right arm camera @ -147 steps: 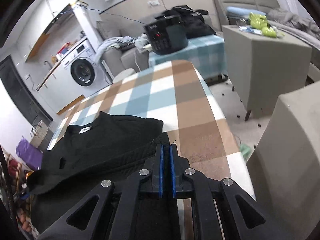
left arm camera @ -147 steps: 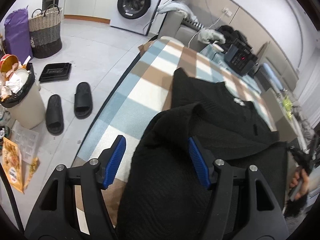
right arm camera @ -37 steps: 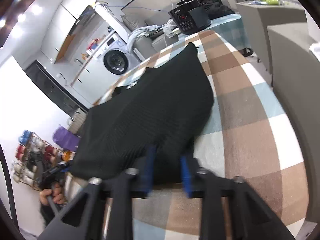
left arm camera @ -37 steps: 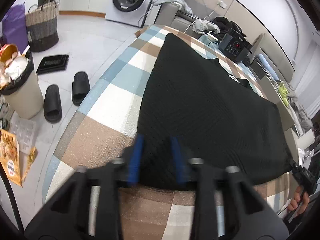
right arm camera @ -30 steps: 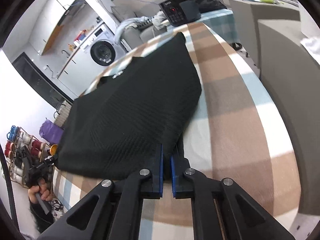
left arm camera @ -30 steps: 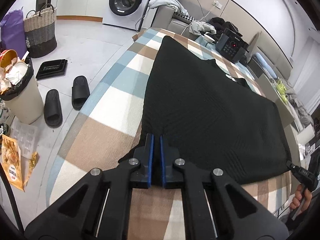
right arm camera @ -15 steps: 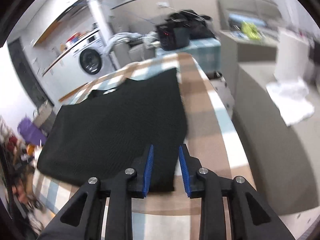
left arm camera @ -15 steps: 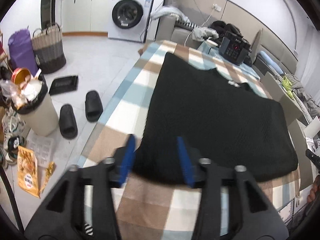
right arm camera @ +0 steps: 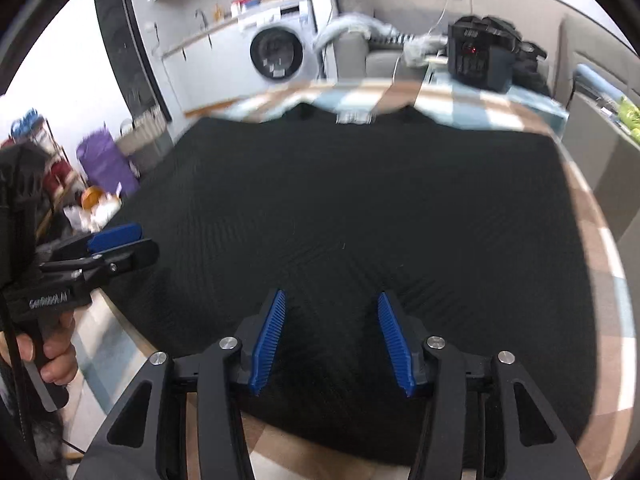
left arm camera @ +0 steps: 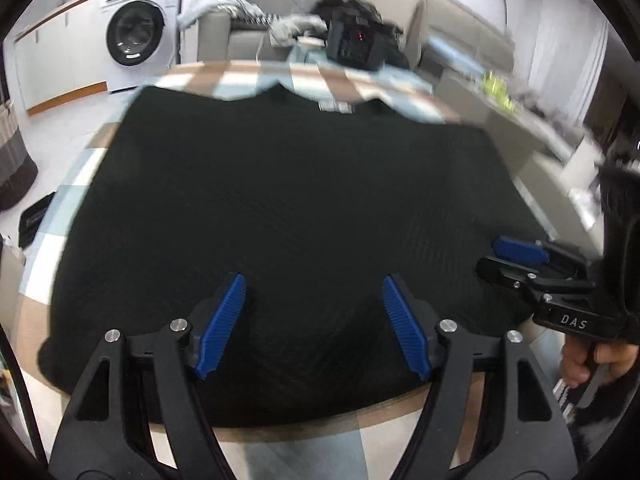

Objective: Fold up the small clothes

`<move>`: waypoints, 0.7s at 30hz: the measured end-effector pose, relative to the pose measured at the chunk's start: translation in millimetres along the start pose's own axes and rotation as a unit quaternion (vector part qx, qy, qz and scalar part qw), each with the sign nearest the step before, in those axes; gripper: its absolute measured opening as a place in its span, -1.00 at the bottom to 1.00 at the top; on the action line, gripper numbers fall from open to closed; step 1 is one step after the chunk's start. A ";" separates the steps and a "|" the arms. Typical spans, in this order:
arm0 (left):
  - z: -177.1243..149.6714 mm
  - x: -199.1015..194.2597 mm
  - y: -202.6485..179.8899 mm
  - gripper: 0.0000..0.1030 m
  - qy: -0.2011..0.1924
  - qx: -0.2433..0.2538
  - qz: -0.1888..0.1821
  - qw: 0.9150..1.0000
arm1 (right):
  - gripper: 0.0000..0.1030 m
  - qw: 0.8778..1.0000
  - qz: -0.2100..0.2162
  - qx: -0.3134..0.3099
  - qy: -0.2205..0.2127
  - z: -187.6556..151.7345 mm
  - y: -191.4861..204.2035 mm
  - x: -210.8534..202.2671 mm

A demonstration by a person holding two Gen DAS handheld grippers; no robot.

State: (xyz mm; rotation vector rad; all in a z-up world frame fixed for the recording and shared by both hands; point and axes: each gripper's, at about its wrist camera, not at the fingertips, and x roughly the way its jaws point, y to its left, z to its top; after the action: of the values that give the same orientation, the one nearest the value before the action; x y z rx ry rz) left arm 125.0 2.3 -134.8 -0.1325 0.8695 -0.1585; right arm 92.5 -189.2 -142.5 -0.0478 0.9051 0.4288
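A black knitted garment (left arm camera: 288, 208) lies spread flat on the checked table (left arm camera: 280, 452), collar and white label (left arm camera: 335, 106) at the far side. It also fills the right wrist view (right arm camera: 360, 208). My left gripper (left arm camera: 314, 322) is open and empty, hovering over the garment's near hem. My right gripper (right arm camera: 330, 340) is open and empty over the same hem. The right gripper also shows at the right of the left wrist view (left arm camera: 520, 256), and the left gripper at the left of the right wrist view (right arm camera: 114, 240).
A black device with a red light (left arm camera: 354, 46) stands beyond the table's far end. A washing machine (left arm camera: 136, 36) is at the back left. A grey sofa (right arm camera: 360, 56) is behind. A purple bag (right arm camera: 106, 162) and clutter stand on the floor at the left.
Both grippers have let go of the hem and opened wide. Both have turned to face the garment's near hem squarely. The garment now lies flat.
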 end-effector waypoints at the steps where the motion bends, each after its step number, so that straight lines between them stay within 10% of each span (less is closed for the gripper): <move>1: -3.2 7.2 -2.1 0.34 0.012 0.006 0.009 1.000 | 0.08 1.000 -0.002 -0.002 0.011 -2.4 -0.6 5.9; 13: -24.0 1.9 -4.6 0.34 0.013 0.034 0.024 0.999 | 0.00 0.999 -0.042 0.033 0.004 -31.1 -57.3 -32.1; 21: 6.8 10.2 -5.4 0.34 0.010 -0.012 0.011 1.000 | 0.07 0.999 -0.039 0.021 -0.021 12.1 -18.5 -15.0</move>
State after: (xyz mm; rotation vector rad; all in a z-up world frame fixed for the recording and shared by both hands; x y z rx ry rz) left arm 136.2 -4.6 -137.2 -0.1443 0.8931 -0.1288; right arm 100.5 -208.6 -126.0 -0.0349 0.8683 0.3366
